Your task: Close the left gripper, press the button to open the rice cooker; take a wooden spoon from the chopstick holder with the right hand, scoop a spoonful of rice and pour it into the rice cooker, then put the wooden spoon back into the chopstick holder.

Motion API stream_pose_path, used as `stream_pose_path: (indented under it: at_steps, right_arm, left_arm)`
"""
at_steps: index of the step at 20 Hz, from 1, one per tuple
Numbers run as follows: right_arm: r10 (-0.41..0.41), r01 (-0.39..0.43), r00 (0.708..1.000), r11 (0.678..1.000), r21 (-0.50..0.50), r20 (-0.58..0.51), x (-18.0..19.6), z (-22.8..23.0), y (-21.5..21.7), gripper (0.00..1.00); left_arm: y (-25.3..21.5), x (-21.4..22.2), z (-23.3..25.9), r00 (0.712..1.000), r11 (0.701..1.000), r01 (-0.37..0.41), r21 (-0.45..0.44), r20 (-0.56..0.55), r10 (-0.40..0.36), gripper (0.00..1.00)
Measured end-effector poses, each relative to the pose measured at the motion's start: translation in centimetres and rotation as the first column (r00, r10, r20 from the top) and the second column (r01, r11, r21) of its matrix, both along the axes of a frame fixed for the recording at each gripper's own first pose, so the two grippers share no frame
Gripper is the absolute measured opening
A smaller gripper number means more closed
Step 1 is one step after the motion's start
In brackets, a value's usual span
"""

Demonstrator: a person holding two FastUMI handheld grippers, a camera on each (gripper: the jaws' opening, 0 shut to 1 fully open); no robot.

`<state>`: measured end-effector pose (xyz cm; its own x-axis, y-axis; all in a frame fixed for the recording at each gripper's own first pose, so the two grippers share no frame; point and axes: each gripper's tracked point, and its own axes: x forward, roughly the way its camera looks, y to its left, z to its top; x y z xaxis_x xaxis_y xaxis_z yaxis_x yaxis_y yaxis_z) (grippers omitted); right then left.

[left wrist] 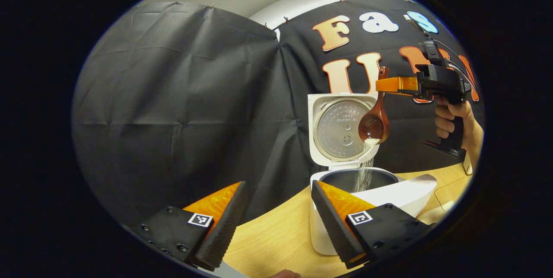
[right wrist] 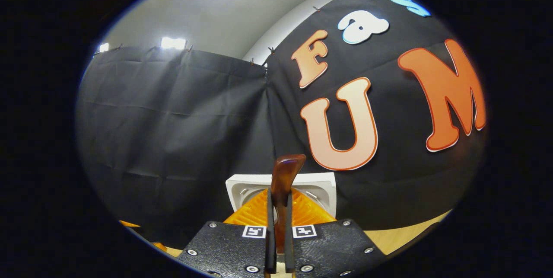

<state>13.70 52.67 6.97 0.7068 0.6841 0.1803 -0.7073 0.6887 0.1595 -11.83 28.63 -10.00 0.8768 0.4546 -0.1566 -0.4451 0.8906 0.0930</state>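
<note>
Your right gripper (right wrist: 276, 226) is clamped on the handle of the wooden spoon (right wrist: 283, 183); in the right gripper view both fingers press the handle from either side, and its end sticks up past the fingertips. In the left gripper view, the same gripper (left wrist: 391, 85) is held by a hand (left wrist: 451, 118) above and just to the right of the rice cooker (left wrist: 367, 200). The spoon (left wrist: 375, 124) hangs from it with its long axis nearly upright, bowl down, in front of the open lid (left wrist: 341, 129). A thin stream of rice (left wrist: 365, 174) falls from the bowl's lip into the cooker's inner pot (left wrist: 341, 179), so the pour is under way and looks well aimed.

Your left gripper (left wrist: 278, 222) stands open, fingers well apart, holding nothing, low and near the cooker's front on the wooden table (left wrist: 276, 234); its right finger overlaps the cooker body in view.

The coming move, by my reading, is returning the spoon. I can't place the chopstick holder from here. Your right hand already has the spoon, so it makes the return, and you'll likely want to keep the handle upright and drop it in bowl first.
</note>
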Motion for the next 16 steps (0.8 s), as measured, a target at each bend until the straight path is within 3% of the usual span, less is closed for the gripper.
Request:
stream_pose_path:
  at_steps: [4, 5, 6, 10, 13, 16]
  right_arm:
    - [0.009, 0.0, 0.99, 0.998, -0.065, 0.142, -1.4, 1.1, 0.1, 0.08]
    - [0.024, -0.012, 0.986, 0.997, -0.073, 0.165, -1.6, 1.2, 0.4, 0.03]
    - [0.036, -0.021, 0.981, 0.996, -0.083, 0.189, -1.9, 1.2, 0.5, 0.08]
    - [0.083, -0.054, 0.961, 0.992, -0.113, 0.263, -3.5, 2.0, 0.4, 0.08]
    - [0.068, -0.043, 0.965, 0.994, -0.103, 0.255, -4.0, 2.1, -0.4, 0.08]
    - [0.038, -0.034, 0.984, 0.999, -0.025, 0.176, -3.6, 2.6, -2.6, 0.08]
  left_arm:
    - [-0.1, -0.3, 0.2, 1.0, 1.0, -0.005, 0.005, 0.003, 0.005, 0.97]
    - [-0.3, -0.3, 0.3, 1.0, 1.0, -0.003, 0.003, 0.008, 0.003, 0.97]
    - [-0.4, -0.6, 0.4, 1.0, 1.0, -0.002, 0.005, 0.01, 0.002, 0.97]
    - [-0.9, -0.8, 0.8, 1.0, 1.0, 0.002, 0.009, 0.012, -0.002, 0.97]
    - [-1.6, -0.9, 1.1, 1.0, 1.0, 0.008, 0.009, 0.016, -0.008, 0.97]
    - [-2.1, -0.6, 1.3, 1.0, 1.0, 0.011, 0.007, 0.017, -0.011, 0.97]
